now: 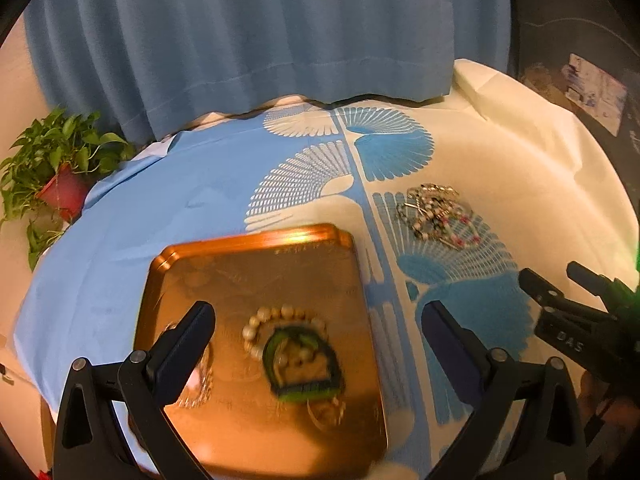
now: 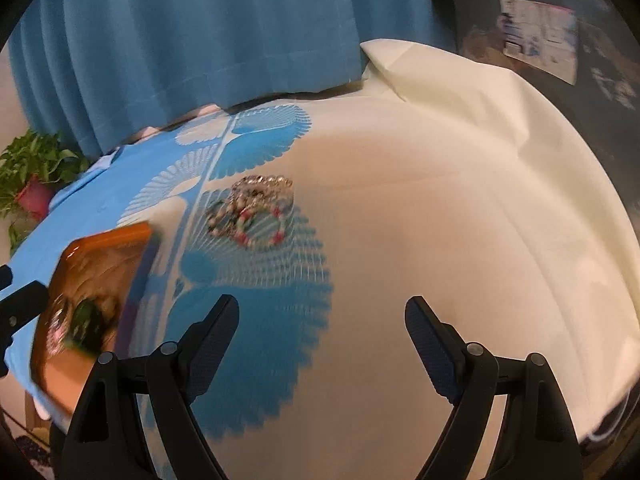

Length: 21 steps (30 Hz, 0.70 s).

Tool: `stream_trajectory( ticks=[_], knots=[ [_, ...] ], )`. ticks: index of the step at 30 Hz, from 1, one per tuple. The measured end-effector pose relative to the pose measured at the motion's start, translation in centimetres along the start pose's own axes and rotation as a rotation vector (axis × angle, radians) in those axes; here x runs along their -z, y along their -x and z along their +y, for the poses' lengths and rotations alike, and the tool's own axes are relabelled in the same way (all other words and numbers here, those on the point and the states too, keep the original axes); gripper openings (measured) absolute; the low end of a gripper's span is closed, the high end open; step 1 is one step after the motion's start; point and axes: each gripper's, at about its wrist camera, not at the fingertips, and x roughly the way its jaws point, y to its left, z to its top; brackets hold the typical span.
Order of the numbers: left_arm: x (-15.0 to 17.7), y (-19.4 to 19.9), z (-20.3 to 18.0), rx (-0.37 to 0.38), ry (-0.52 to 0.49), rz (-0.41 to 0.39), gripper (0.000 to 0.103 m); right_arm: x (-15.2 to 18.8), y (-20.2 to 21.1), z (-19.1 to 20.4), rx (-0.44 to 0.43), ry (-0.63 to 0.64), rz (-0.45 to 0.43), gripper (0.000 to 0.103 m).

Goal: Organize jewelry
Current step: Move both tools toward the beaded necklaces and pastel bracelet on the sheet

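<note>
A gold tin tray lies on the patterned cloth and holds a pearl bracelet, a green and dark bangle and a silvery piece at its left. My left gripper is open and empty, hovering over the tray. A pile of beaded bracelets and chains lies on the cloth to the right of the tray; it also shows in the right wrist view. My right gripper is open and empty above the cloth, short of the pile. The tray is at its left.
A blue curtain hangs behind the table. A potted plant stands at the far left. The cloth is cream on the right, with folds near the far edge. Dark clutter lies past the right edge.
</note>
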Motion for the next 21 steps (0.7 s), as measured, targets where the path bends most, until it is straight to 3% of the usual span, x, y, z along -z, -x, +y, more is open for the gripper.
stream_trajectory(
  ticks=[10,14,21],
  knots=[
    [-2.8,-4.8,-1.0,0.004,0.011,0.046,0.102,-4.9,-7.9,2.3,0.022,0.128,0.035,0.085],
    [-3.3,-6.0,-1.8,0.014,-0.001,0.063,0.102,-5.4,-10.7,3.3,0.100,0.236,0.107,0.085],
    [-4.3,-7.8,-4.1,0.053,-0.045,0.079,0.102,-3.3,-8.4,-1.3,0.127,0.207,0.100,0.088]
  ],
)
